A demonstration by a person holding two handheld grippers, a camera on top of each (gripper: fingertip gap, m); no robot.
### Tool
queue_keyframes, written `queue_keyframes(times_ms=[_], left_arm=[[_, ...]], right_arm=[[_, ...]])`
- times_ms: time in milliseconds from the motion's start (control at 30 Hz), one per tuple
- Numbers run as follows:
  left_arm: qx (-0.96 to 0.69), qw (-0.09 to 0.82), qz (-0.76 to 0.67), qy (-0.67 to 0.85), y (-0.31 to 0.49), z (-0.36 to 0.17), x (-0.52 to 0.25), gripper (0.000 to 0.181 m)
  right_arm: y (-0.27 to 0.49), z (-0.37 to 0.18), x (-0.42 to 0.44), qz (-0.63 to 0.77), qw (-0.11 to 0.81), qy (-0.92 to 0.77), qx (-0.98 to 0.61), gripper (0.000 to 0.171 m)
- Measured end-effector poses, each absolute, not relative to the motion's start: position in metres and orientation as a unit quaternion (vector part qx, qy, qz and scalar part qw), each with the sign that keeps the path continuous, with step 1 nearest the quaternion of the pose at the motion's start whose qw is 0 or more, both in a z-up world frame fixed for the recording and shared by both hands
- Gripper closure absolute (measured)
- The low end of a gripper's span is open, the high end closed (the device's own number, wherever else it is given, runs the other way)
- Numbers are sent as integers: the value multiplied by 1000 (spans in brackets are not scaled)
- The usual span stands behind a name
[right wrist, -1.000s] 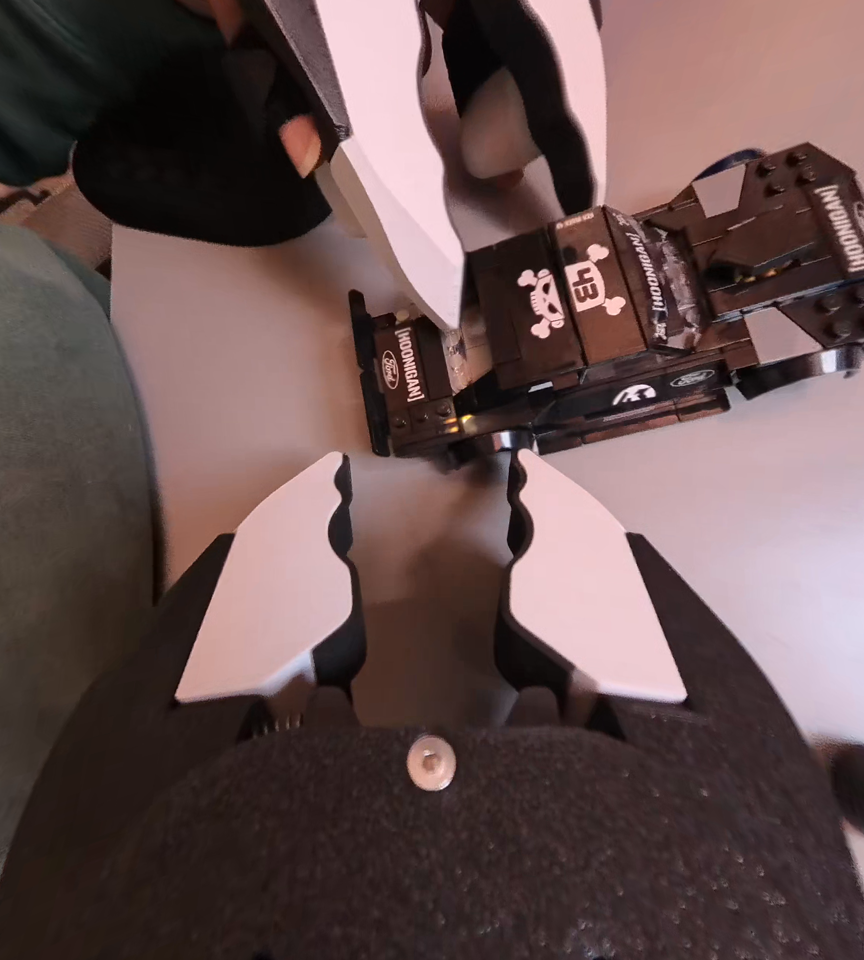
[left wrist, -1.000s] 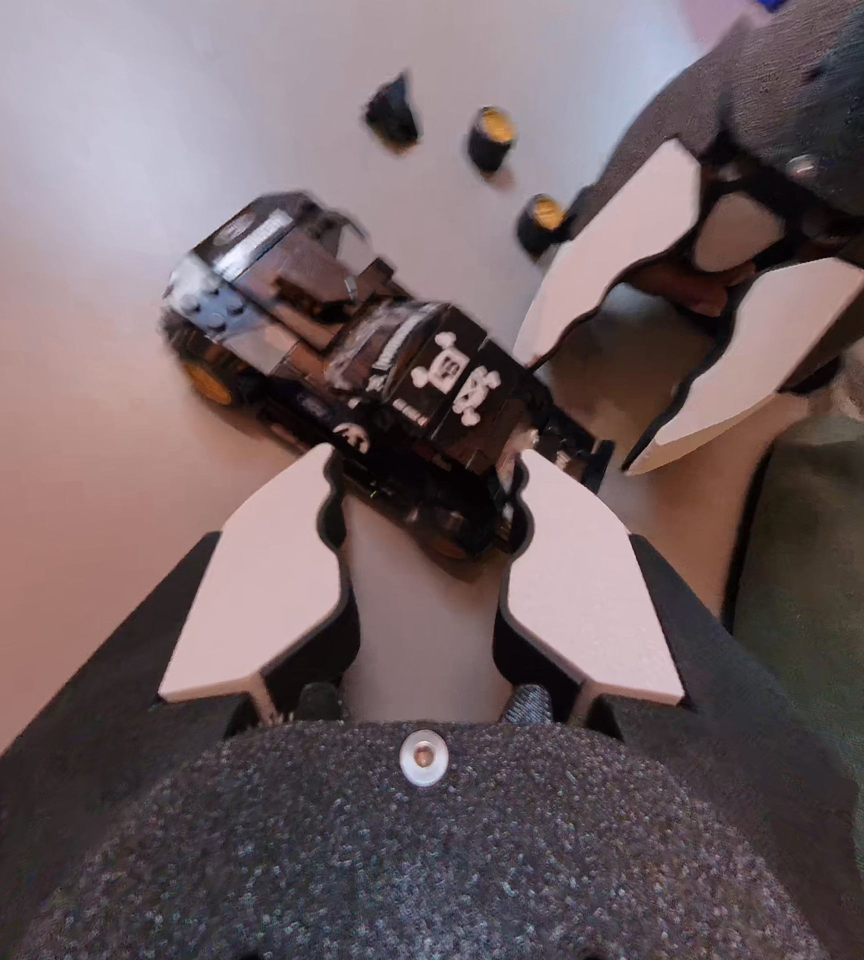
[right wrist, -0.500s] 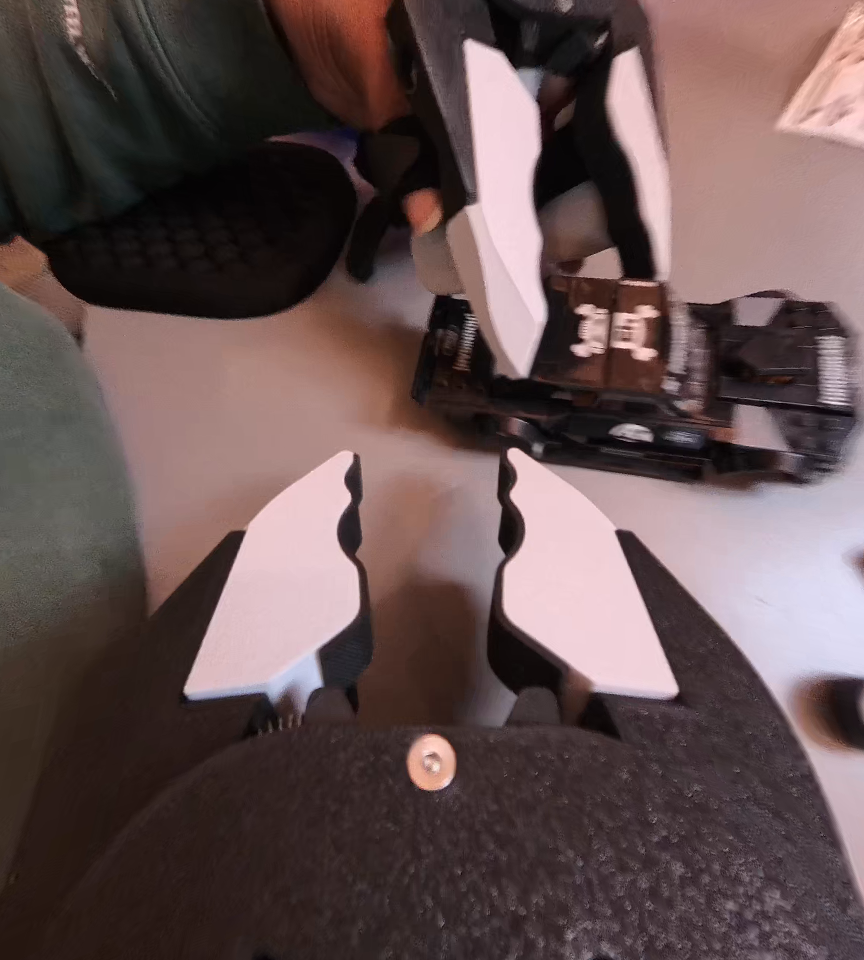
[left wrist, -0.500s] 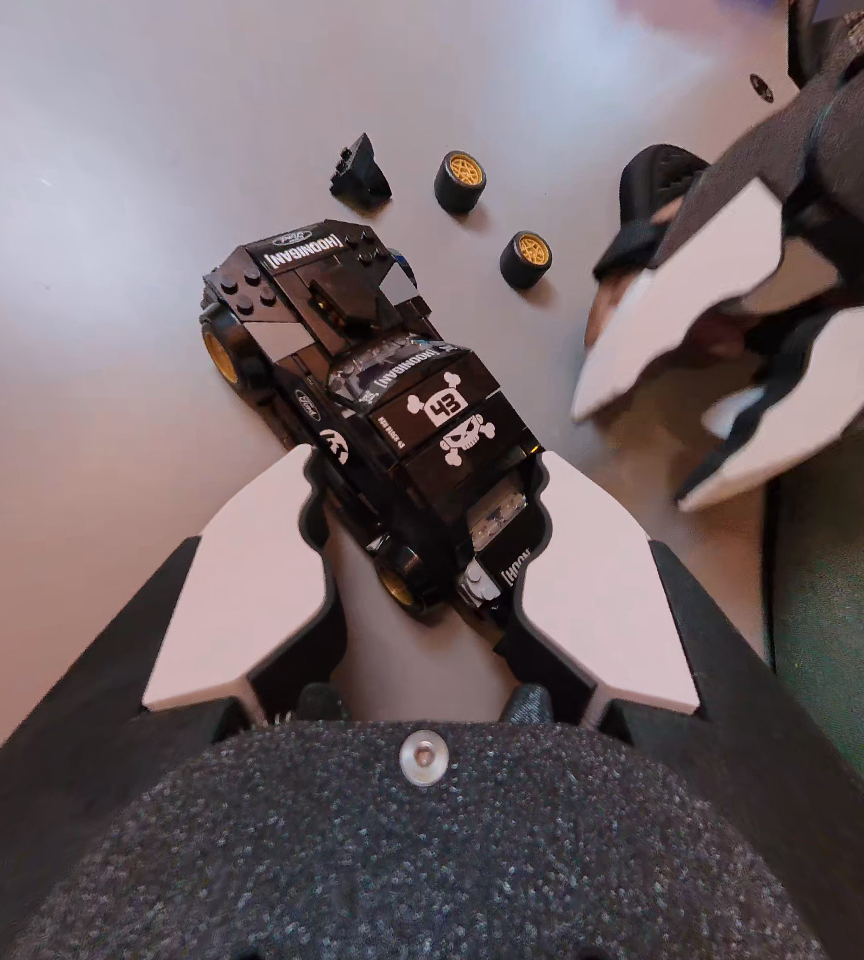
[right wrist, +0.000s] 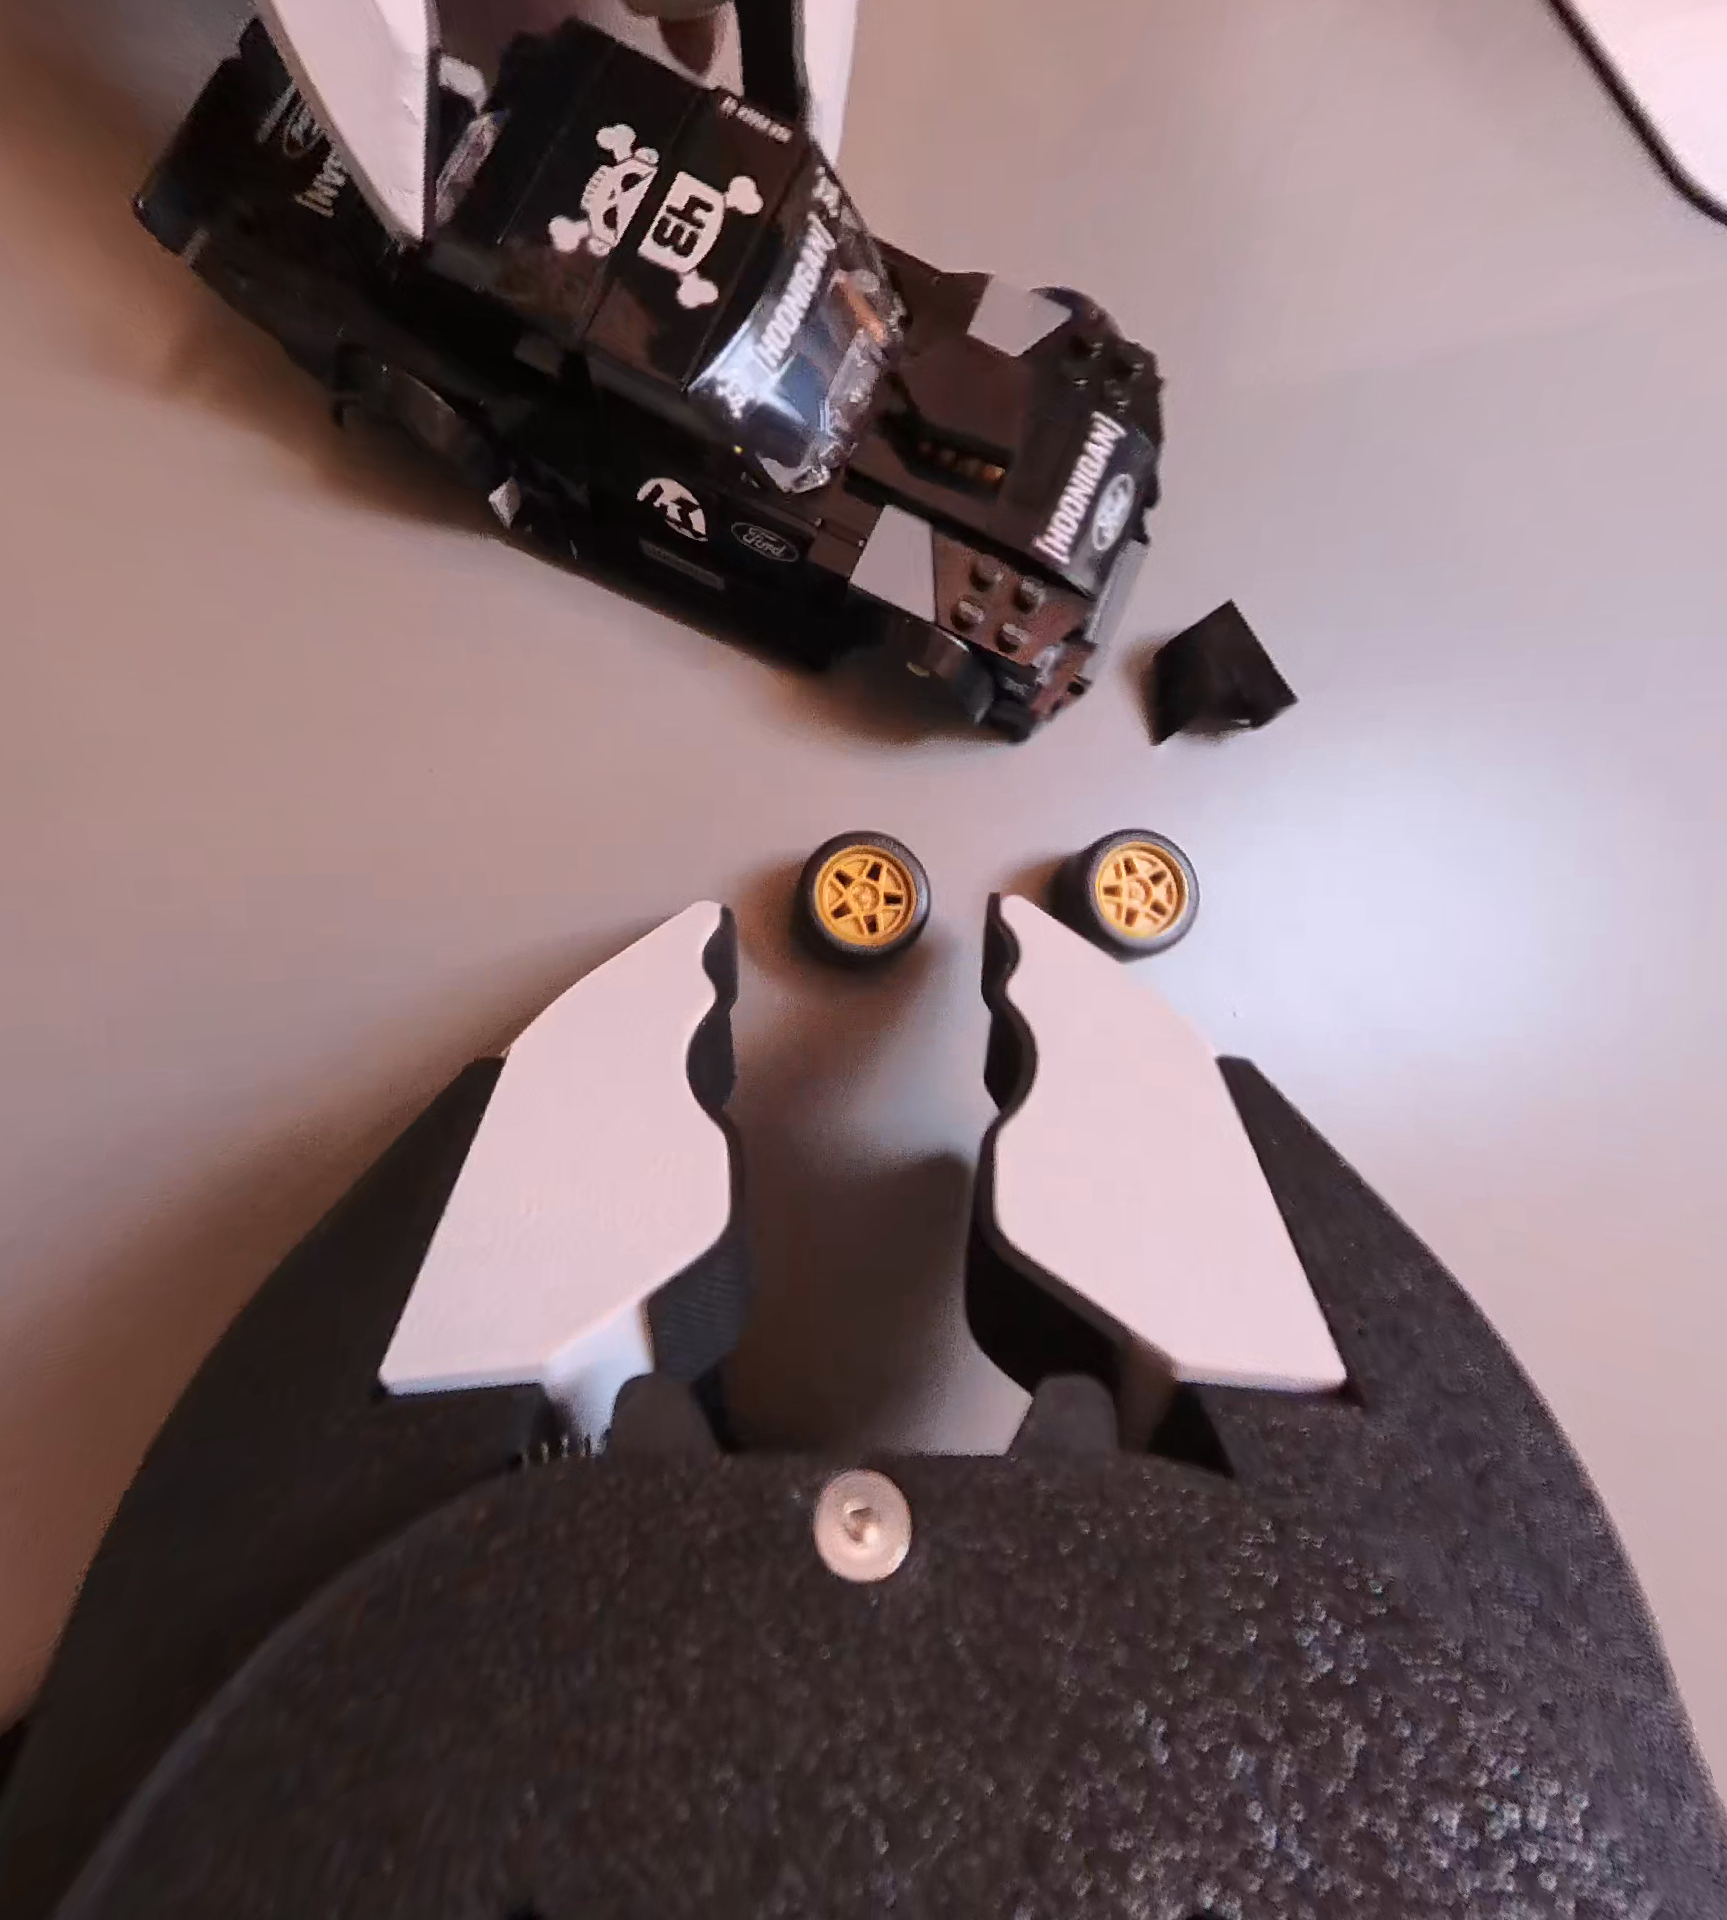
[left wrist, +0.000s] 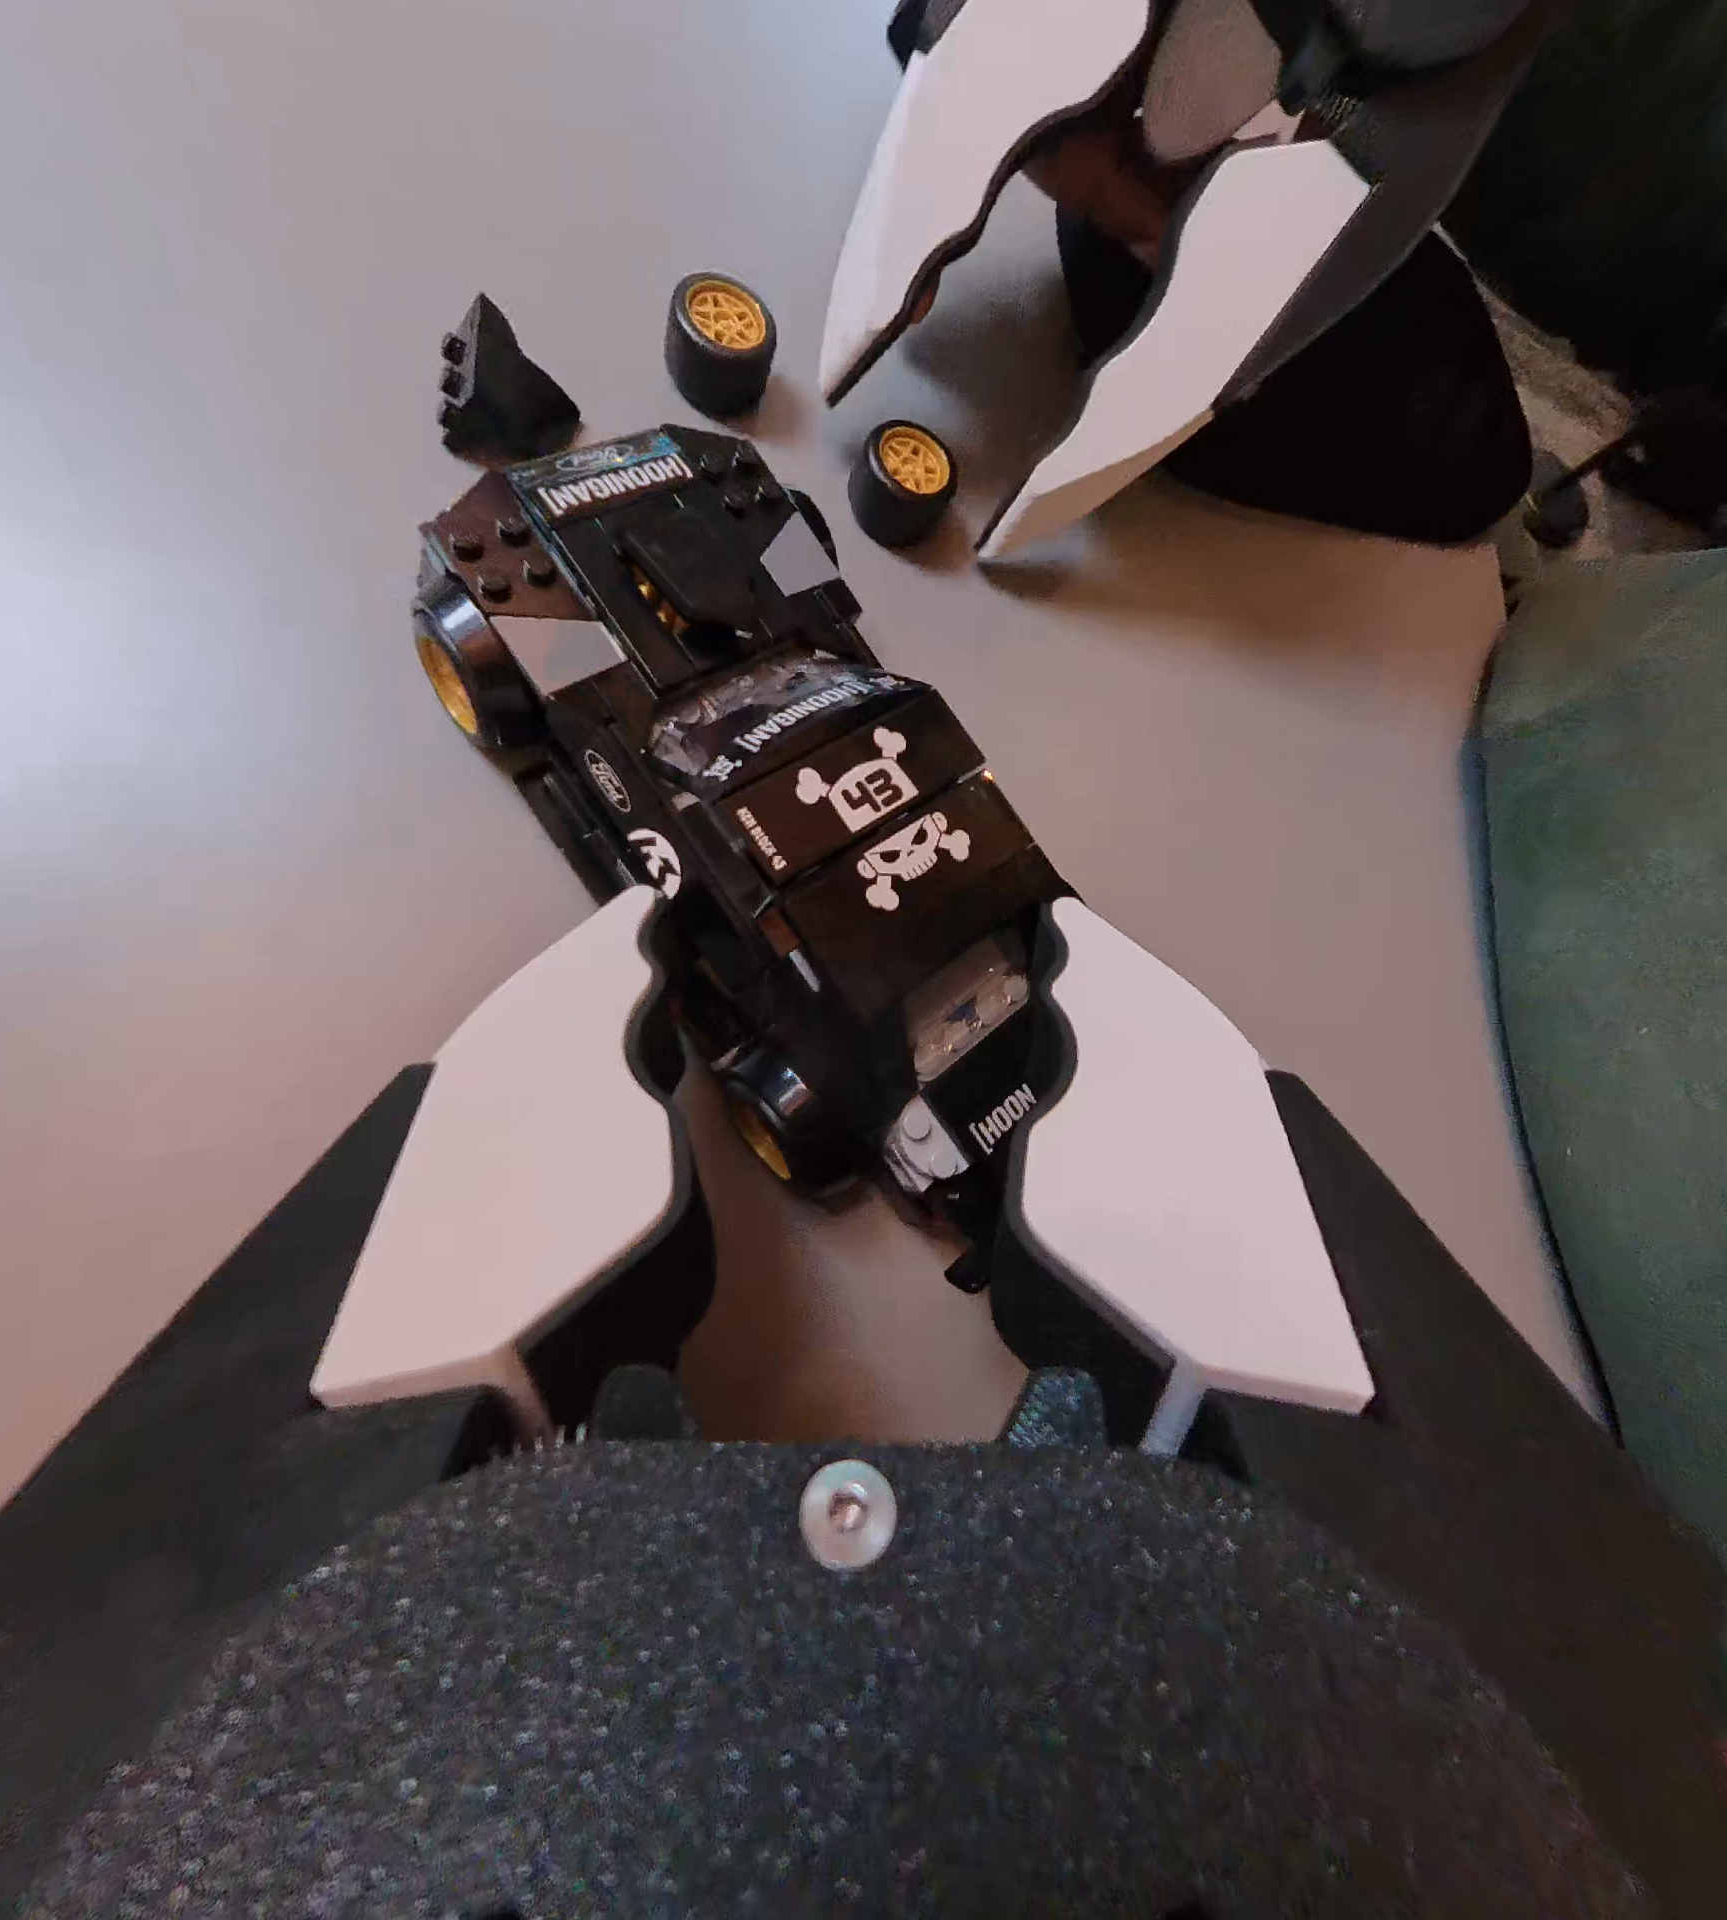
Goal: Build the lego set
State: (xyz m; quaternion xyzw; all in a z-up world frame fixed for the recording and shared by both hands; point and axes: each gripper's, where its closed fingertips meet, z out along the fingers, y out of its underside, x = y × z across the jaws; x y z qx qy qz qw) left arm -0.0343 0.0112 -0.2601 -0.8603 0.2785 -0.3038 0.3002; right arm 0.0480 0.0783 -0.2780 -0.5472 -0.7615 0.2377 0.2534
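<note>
Left wrist view
Left gripper (left wrist: 851,914): its white fingers stood on either side of the rear end of the black lego car (left wrist: 734,769), pressed against its flanks and holding it.
Car: it lay on the grey table (left wrist: 163,416), nose pointing away from the camera, with gold-hubbed wheels fitted on its left side.
Loose parts: a black sloped piece (left wrist: 500,379) sat just beyond the car's nose; two loose wheels, one (left wrist: 719,341) farther off and one (left wrist: 900,483) nearer, lay to the right of it.
Right gripper (left wrist: 900,473): seen at upper right, fingers spread apart, tips near the nearer wheel, holding nothing.

Right wrist view
Right gripper (right wrist: 854,914): fingers stood moderately apart and empty.
Wheels: one wheel (right wrist: 864,899) lay just ahead of the gap between the fingertips; the other wheel (right wrist: 1134,891) lay just beyond the right fingertip.
Car (right wrist: 693,416): farther off, with the left gripper's white fingers (right wrist: 360,125) on its rear.
Sloped piece (right wrist: 1217,675): just beside the car's nose.
Upper right: a white, dark-edged object (right wrist: 1711,104) lay on the table.
</note>
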Motion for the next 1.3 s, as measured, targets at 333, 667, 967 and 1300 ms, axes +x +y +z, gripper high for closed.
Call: queue_keyframes(times_ms=[333, 667, 967, 1300], left_arm=[[-854, 383, -263, 233, 10, -232, -44, 110], [-844, 423, -109, 311, -49, -238, -33, 119], [-861, 412, -39, 296, -47, -258, -42, 117], [-870, 403, -17, 283, -40, -263, -53, 117]], right_arm=[[59, -242, 33, 298, 347, -755, -470, 146], [-24, -249, 9, 233, 473, -805, -270, 146], [-20, -267, 5, 164, 489, -829, -217, 145], [-25, -263, 16, 223, 426, -838, -257, 143]])
